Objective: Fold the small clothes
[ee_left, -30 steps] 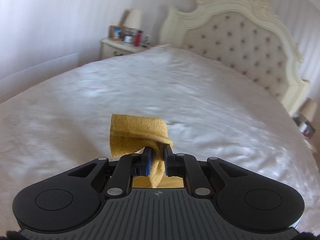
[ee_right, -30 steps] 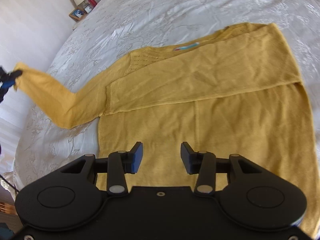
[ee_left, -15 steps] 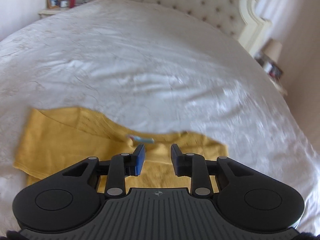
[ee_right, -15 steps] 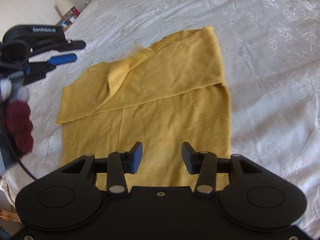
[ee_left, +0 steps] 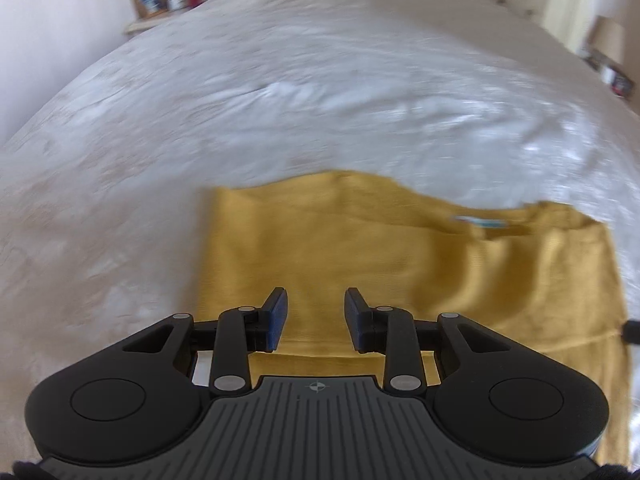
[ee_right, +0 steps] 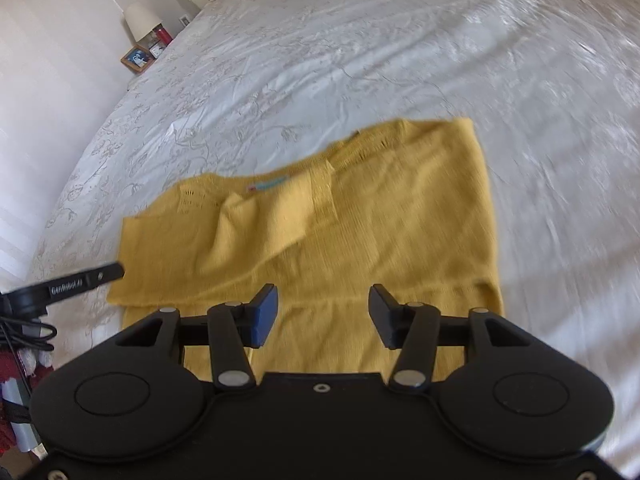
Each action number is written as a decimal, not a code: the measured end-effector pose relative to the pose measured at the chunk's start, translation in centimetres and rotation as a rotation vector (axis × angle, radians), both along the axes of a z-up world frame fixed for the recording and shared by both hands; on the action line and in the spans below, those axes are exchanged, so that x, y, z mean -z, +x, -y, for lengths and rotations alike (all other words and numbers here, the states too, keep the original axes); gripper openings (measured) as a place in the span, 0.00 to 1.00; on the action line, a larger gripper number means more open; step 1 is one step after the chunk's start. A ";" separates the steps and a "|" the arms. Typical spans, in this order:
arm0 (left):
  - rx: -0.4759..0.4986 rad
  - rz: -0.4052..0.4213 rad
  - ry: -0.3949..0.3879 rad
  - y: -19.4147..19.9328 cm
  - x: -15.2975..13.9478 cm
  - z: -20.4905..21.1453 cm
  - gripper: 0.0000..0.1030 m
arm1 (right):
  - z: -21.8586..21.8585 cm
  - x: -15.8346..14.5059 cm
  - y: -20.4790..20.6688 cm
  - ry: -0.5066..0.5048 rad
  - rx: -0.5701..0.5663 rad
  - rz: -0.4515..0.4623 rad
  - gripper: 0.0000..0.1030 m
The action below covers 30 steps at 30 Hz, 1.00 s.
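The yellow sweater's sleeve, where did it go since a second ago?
The left tongs held the sleeve out to the side, carried it across the yellow sweater, let go and are opening with nothing between them. The sleeve now lies folded over the body. The right tongs, empty throughout, are opening wider. The sweater's body stayed flat on the white bedspread.

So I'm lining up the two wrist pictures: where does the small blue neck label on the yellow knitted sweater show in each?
Left wrist view: the blue neck label sits right of centre, at the far edge of the yellow knitted sweater.
Right wrist view: the label sits left of centre, on the sweater's far edge, beside the folded-in sleeve.
Shared landmark: the framed photo by the bedside, upper left in both.
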<state>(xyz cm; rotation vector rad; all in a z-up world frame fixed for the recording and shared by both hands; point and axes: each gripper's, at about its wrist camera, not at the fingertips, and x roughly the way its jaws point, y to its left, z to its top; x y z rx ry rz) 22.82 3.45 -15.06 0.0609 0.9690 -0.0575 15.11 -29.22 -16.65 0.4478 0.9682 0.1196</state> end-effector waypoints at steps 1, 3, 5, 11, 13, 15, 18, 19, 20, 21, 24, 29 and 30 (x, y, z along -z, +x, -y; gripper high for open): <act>-0.023 -0.012 0.011 0.6 0.6 -1.0 0.30 | -0.1 0.1 0.9 -0.008 -0.008 0.003 0.58; -0.055 -0.055 0.043 1.6 2.1 -2.3 0.30 | -0.3 0.6 2.9 -0.025 -0.029 0.001 0.58; -0.090 -0.113 0.074 2.4 3.8 -3.2 0.30 | -0.6 1.2 4.5 -0.041 -0.049 -0.008 0.58; -0.082 -0.140 0.049 2.6 6.1 -3.9 0.33 | -1.2 3.3 7.9 -0.059 -0.113 -0.036 0.58; -0.068 -0.137 0.058 2.7 6.1 -3.6 0.34 | -1.4 4.0 8.6 -0.050 -0.123 -0.038 0.58; -0.065 -0.137 0.049 2.7 6.1 -3.9 0.34 | -1.6 4.6 9.1 -0.038 -0.130 -0.039 0.58; -0.064 -0.136 0.026 2.6 5.9 -4.3 0.34 | -2.0 5.1 9.6 -0.025 -0.123 -0.044 0.57; -0.060 -0.136 0.022 2.7 5.8 -4.4 0.34 | -2.1 5.2 9.8 -0.020 -0.114 -0.049 0.46; -0.058 -0.134 0.021 2.6 5.5 -4.5 0.34 | -2.2 5.1 9.8 -0.015 -0.113 -0.051 0.30; -0.060 -0.131 0.016 2.5 5.2 -4.6 0.34 | -2.3 5.0 9.9 -0.020 -0.119 -0.053 0.17; -0.074 -0.110 -0.010 2.1 3.7 -5.0 0.35 | -2.4 2.9 9.1 -0.025 -0.126 -0.008 0.16; -0.053 -0.034 -0.051 1.0 0.5 -5.3 0.36 | 0.3 -1.9 5.5 -0.065 -0.087 0.089 0.16; -0.042 -0.023 -0.052 0.8 0.0 -5.3 0.36 | 1.0 -2.3 4.8 -0.083 -0.077 0.096 0.16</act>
